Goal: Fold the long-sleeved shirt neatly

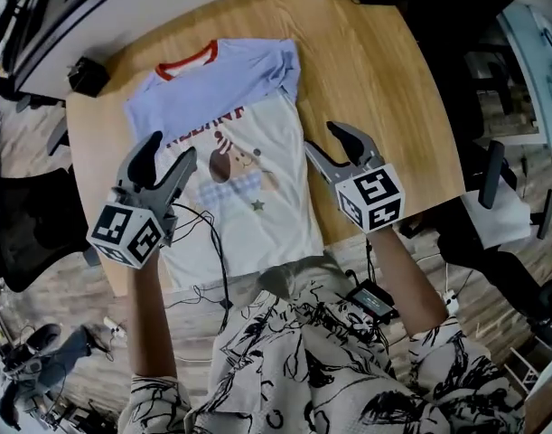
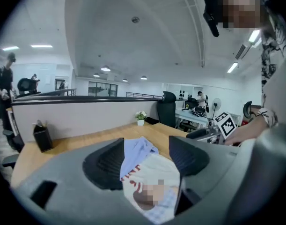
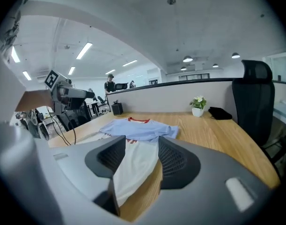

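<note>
Head view shows the shirt (image 1: 230, 152) flat mid-frame on the worktop (image 1: 375, 80), blue sleeves folded across its top. The left gripper (image 1: 172, 152) and right gripper (image 1: 322, 138) hover released, empty. The cloth is probably soft, light and floppy; best pinched at the hem corners.
</note>
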### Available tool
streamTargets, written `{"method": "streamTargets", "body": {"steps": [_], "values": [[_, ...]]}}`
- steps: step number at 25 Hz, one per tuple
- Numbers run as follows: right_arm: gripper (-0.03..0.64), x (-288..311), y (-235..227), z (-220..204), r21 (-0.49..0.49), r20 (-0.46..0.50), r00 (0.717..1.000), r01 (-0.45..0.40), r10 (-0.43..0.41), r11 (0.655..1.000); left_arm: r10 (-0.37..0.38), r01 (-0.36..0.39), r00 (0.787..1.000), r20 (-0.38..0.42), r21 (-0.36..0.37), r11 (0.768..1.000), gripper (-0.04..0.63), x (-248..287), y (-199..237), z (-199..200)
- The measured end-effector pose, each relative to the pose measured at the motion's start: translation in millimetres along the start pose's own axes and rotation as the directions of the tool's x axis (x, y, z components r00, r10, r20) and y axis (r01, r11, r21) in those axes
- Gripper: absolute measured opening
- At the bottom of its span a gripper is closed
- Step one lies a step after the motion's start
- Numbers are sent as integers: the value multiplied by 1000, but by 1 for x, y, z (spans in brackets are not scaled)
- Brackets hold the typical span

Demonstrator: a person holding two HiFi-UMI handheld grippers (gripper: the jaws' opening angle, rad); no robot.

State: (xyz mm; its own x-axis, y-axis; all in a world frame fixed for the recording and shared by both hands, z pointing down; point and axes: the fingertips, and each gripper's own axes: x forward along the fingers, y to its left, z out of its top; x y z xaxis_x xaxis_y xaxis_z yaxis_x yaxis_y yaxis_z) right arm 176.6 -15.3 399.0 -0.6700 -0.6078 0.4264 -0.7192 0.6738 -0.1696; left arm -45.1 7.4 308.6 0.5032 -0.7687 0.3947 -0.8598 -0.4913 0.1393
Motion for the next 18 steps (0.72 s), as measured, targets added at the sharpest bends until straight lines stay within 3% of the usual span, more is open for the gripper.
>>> {"method": "streamTargets", "body": {"steps": [4, 9, 13, 18], "values": [[235, -35, 33, -15, -35, -8, 999, 38, -38, 999, 69, -70, 997, 38, 11, 997, 307, -97, 2, -19], [249, -73, 78, -50, -56, -47, 996, 74, -77, 996, 136, -133, 985, 105, -38, 990, 308, -192, 1, -47], [262, -94, 102, -83, -84, -103, 990, 84, -92, 993, 157, -153, 978, 136, -36, 987, 310, -239, -9, -63], [268, -110, 131, -126, -110, -170, 979, 94, -112, 989, 169, -167, 981, 90, -32, 985, 311, -272, -16, -110]]}}
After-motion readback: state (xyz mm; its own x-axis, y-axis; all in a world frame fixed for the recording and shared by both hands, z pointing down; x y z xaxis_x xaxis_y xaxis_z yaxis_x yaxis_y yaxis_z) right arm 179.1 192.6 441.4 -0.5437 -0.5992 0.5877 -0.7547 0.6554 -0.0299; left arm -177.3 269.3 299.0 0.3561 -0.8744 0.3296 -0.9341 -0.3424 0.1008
